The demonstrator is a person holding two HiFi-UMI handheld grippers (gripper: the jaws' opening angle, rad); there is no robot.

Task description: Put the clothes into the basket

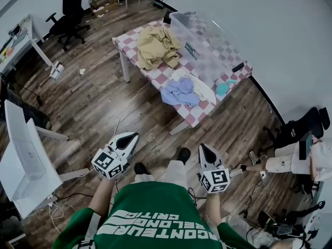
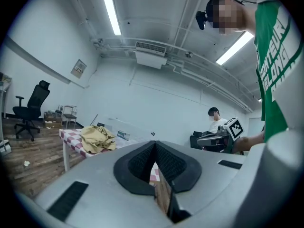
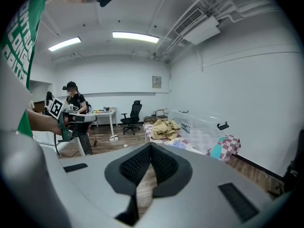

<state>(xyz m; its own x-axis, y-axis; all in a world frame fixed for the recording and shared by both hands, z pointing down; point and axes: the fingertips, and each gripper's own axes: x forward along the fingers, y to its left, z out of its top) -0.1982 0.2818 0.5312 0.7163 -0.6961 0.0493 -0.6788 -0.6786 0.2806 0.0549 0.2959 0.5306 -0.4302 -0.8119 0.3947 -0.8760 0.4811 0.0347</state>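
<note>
Person in a green shirt [image 1: 155, 217] is standing on a wooden floor [image 1: 93, 102], holding one gripper in each hand, both low in front of the body and well short of the table [image 1: 193, 115].

Left gripper [image 1: 129, 137] is pointing ahead and towards the table; in the left gripper view its jaws are meeting pad to pad, empty. Right gripper [image 1: 206, 150] is tilting slightly downward; in the right gripper view its jaws are likewise pressing together with nothing held.

The table is wearing a red-and-white check cloth and is carrying all the clothes. Tan garment [image 1: 155, 46] is lying crumpled at the far left end, just beside the basket. The basket [image 1: 212, 35] is a clear plastic bin sitting along the far side of the table; the check pattern is showing through its walls. Blue garment [image 1: 179, 91] is lying bunched at the near edge; a white garment [image 1: 203, 90] is lying against it, partly under it. Teal garment [image 1: 224, 88] is sitting near the right corner, apart from the blue one; a small black object [image 1: 238, 67] is resting beyond it, near the bin's right end; what it is I cannot tell.

All four garments are lying outside the basket, on the cloth.

Black office chair [image 1: 70, 9] is standing well off at upper left; another person [image 1: 290, 157] is sitting at the right edge of the head view.
</note>
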